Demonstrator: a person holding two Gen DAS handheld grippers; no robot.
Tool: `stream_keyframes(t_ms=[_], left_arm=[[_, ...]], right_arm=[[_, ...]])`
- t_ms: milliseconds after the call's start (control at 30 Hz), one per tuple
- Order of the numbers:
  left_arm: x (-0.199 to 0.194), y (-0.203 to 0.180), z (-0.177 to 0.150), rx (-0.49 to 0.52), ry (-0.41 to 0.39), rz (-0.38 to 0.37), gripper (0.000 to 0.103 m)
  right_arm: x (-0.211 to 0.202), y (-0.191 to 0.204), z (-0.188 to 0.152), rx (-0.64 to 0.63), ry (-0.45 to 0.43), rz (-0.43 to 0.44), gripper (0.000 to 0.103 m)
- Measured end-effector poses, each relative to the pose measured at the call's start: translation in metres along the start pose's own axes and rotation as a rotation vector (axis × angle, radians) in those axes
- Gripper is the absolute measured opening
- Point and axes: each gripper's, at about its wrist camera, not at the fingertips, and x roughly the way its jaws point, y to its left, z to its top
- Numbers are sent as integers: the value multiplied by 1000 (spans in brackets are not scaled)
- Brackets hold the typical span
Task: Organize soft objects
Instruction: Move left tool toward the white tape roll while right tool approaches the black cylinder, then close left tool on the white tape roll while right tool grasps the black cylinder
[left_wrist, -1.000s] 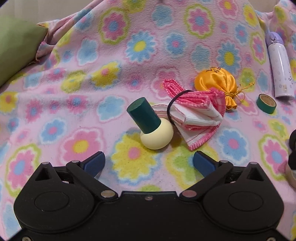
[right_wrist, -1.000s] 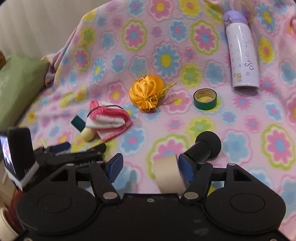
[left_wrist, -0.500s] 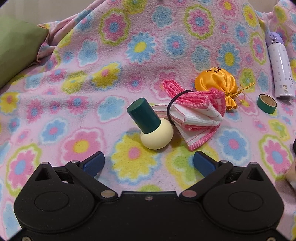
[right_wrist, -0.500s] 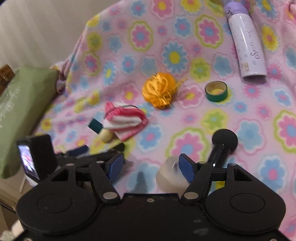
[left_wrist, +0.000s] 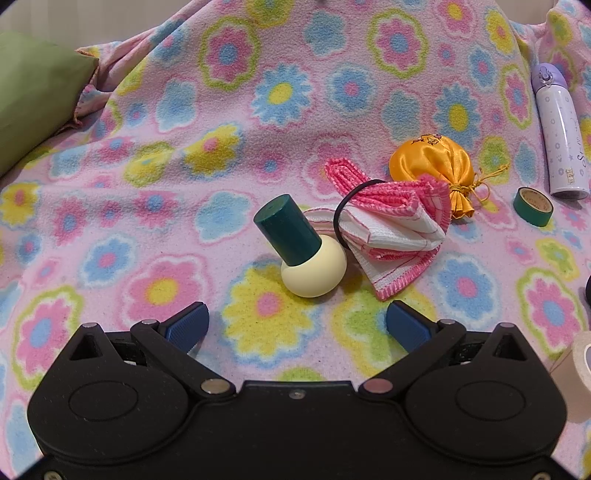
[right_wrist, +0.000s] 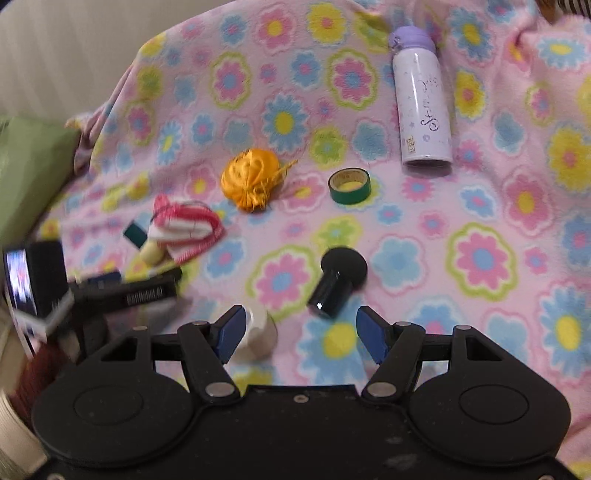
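Observation:
A folded pink and white cloth (left_wrist: 391, 229) bound by a black hair tie lies on the flowered blanket (left_wrist: 184, 155), touching an orange satin pouch (left_wrist: 436, 166). Both show in the right wrist view, the cloth (right_wrist: 184, 225) and the pouch (right_wrist: 251, 177). A green-capped cream applicator (left_wrist: 303, 254) leans just ahead of my left gripper (left_wrist: 297, 325), which is open and empty. My right gripper (right_wrist: 297, 332) is open and empty; a beige tape roll (right_wrist: 258, 336) lies by its left finger and a black applicator (right_wrist: 338, 280) lies between and ahead of the fingers.
A lilac bottle (right_wrist: 421, 99) lies at the back right. A green tape roll (right_wrist: 349, 184) sits in front of it. A green cushion (left_wrist: 33, 92) is at the far left. The left gripper (right_wrist: 122, 291) shows at the left of the right wrist view.
My right gripper has opened and let go of the beige tape roll, which now lies on the blanket by its left finger. It also shifted and rose. The left gripper stayed still.

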Motion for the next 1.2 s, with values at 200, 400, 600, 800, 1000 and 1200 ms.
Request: stream_keyframes(t_ms=[200,400,600,800,1000,1200], left_arm=[[-21,-1,4,16,-16,-7,90],[-68,-22,6,99,-54,-134,91],[-89,-59,-5,262,-44,-305,92],[-94,-89,-16,366,-27,-375,93],[-69,-105,-16,333,62,-386,92],[-44,-107,-10,256,137,-377,73]], right_arm=[[-4,-1,-15,-50,10,-36,66],[-6,-15,-16,13,1,-63,66],[-15,-37,-19,84,-32,-120,68],[-20,-56,-18,119,-51,-155,68],[-22,-59,-18,131,-61,-147,68],[-20,-56,-18,124,-61,-133,68]])
